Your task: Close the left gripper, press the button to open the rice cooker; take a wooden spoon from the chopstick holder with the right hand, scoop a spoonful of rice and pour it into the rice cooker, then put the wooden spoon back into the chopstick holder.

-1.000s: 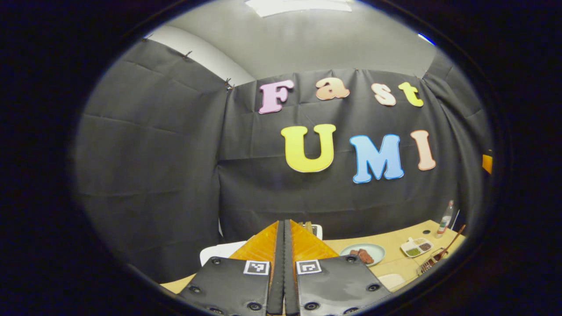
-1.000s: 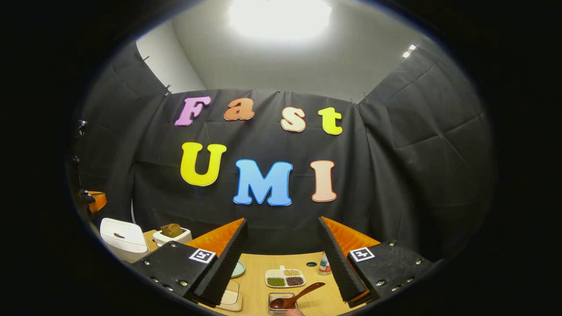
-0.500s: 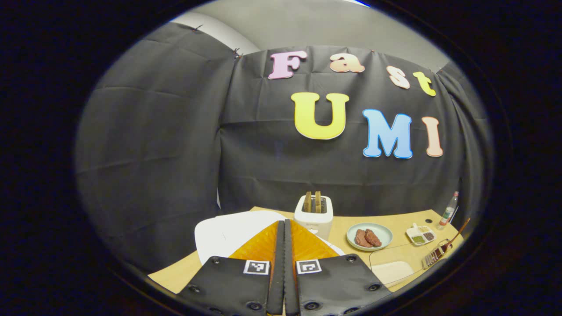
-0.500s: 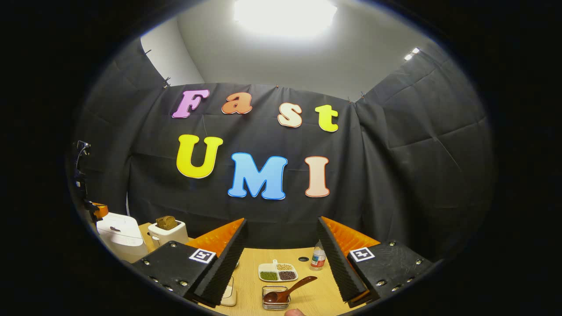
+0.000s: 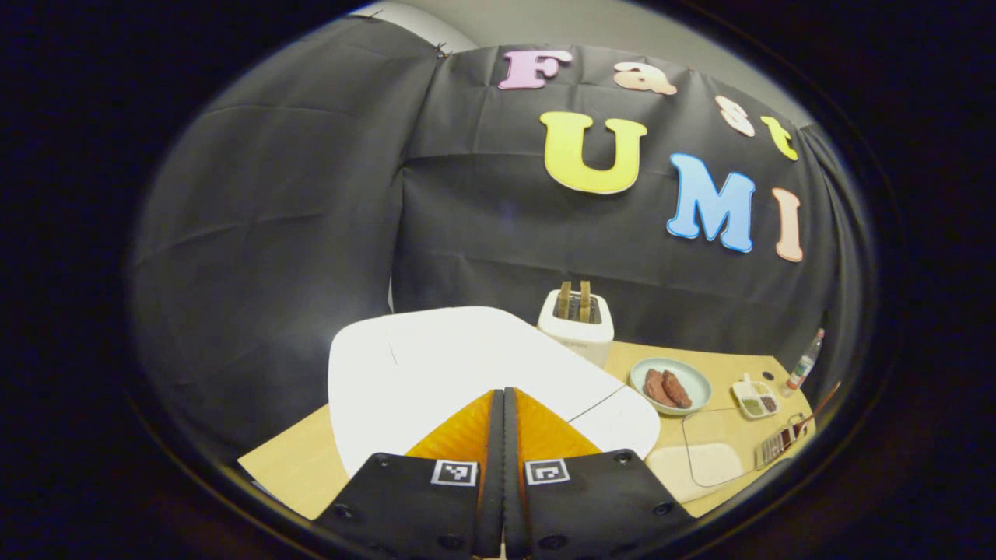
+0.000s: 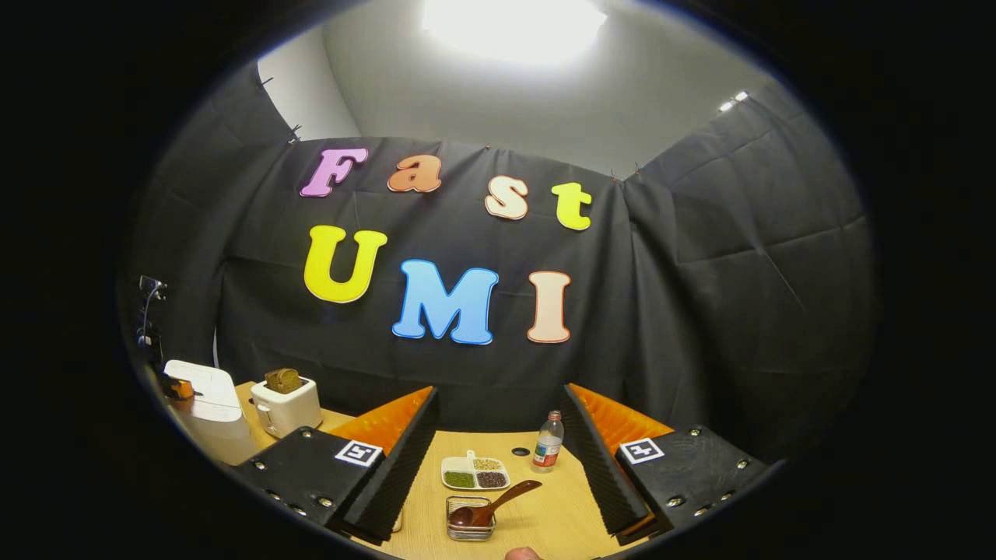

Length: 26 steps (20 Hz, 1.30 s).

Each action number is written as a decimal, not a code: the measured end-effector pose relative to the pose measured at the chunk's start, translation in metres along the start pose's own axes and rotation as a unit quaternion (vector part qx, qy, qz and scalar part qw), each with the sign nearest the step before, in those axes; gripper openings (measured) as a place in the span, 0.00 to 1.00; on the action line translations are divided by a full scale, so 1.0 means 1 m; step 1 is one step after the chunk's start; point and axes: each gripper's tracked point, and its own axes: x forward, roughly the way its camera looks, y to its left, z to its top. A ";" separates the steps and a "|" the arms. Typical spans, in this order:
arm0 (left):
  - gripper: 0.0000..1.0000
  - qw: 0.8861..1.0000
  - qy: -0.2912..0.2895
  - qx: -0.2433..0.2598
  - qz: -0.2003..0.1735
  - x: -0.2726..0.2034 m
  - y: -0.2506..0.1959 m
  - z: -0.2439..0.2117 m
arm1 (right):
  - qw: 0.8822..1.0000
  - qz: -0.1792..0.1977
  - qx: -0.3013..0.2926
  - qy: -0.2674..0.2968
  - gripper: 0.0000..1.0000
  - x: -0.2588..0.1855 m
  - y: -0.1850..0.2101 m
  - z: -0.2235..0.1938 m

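**Q:** Black cloth walls the booth, so what sits on the pale wooden worktop point(image 6: 537, 521), and what has changed?

**A:** From the left gripper view, the white rounded rice cooker point(image 5: 459, 365) now fills far more of the lower frame than it did a second ago, when only a sliver of it showed. The left hand-held gripper point(image 5: 503, 420) has tipped down toward it. Its two fingers are pressed together with no gap, holding nothing, and its tips sit over the cooker's closed lid; I cannot tell whether they touch it.

**Q:** And the spoon?

**A:** In the right gripper view, the brown wooden spoon point(image 6: 490, 505) leans in a small clear square chopstick holder point(image 6: 470, 529), handle slanting up to the right. It lies low between the fingers of the right hand-held gripper point(image 6: 498, 459), which are spread wide and empty. The holder has slid slightly up in that view since before.

**Q:** What else is there?

**A:** A white toaster with brown bread slices point(image 5: 580, 323) stands just behind the cooker. Further right are a pale green plate of reddish meat point(image 5: 671, 385), a white divided dish of beans point(image 6: 475, 473), and a small clear bottle point(image 6: 548, 451). A bright ceiling light point(image 6: 513, 19) glows overhead.
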 end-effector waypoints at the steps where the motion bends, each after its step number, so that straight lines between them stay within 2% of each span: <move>1: 0.09 1.000 -0.010 0.009 0.001 0.000 0.000 0.002 | 1.000 -0.001 0.002 0.000 0.95 -0.001 -0.002 0.000; 4: 0.09 1.000 -0.015 0.027 0.005 -0.004 -0.003 -0.002 | 1.000 -0.004 0.005 -0.002 0.95 0.001 -0.008 0.003; 7: 0.07 1.000 -0.019 0.007 0.008 -0.004 -0.003 -0.008 | 1.000 -0.002 0.013 0.001 0.95 0.003 -0.008 -0.002; 12: 0.11 1.000 -0.008 0.007 0.003 -0.010 0.000 0.001 | 1.000 0.013 0.025 0.000 0.95 0.008 -0.001 -0.001; 13: 0.08 1.000 -0.018 0.011 0.008 -0.013 0.001 0.009 | 1.000 0.015 0.025 -0.002 0.95 0.008 -0.001 -0.001; 17: 0.08 0.997 -0.070 0.037 0.026 -0.024 0.003 0.054 | 0.999 0.019 0.032 0.003 0.95 0.009 -0.003 -0.008; 22: 0.08 0.988 -0.141 0.038 0.047 -0.048 0.018 0.127 | 0.999 0.022 0.037 0.009 0.95 0.016 -0.007 -0.012; 26: 0.09 0.980 -0.196 0.015 0.030 -0.085 0.003 0.171 | 0.999 0.018 0.042 0.008 0.95 0.026 -0.012 -0.014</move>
